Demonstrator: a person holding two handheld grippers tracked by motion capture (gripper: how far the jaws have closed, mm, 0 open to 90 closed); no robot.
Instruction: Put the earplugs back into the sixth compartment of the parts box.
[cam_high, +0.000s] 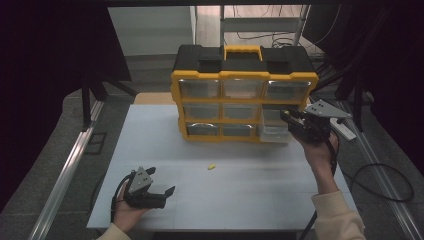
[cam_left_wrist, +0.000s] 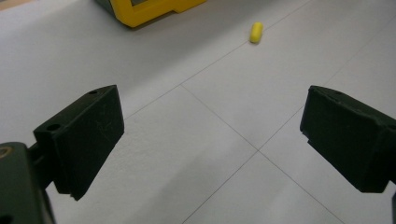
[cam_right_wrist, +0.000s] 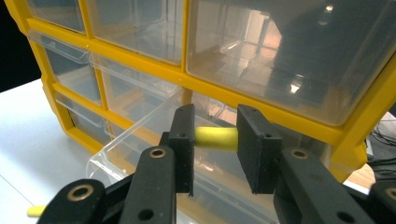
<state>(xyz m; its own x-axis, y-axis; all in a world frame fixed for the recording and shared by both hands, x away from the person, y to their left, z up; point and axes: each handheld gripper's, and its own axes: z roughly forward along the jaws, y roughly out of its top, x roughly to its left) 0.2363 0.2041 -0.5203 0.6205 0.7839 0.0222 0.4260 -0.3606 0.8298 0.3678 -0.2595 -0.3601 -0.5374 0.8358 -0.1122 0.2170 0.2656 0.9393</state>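
Yellow foam cylinder (cam_right_wrist: 215, 138) pinched crosswise in our right tool (cam_right_wrist: 215, 140), held over the pulled-out clear plastic drawer (cam_right_wrist: 135, 161) for a clean drop; left tool (cam_left_wrist: 210, 135) spread, idle above the tabletop (cam_left_wrist: 210, 93).

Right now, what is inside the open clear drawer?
The pulled-out drawer looks empty where visible; the right tongs hold a yellow piece above it and cover part of its inside.

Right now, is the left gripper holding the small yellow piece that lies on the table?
No, the left gripper is open and holds nothing, while the yellow piece lies apart on the white table ahead of it.
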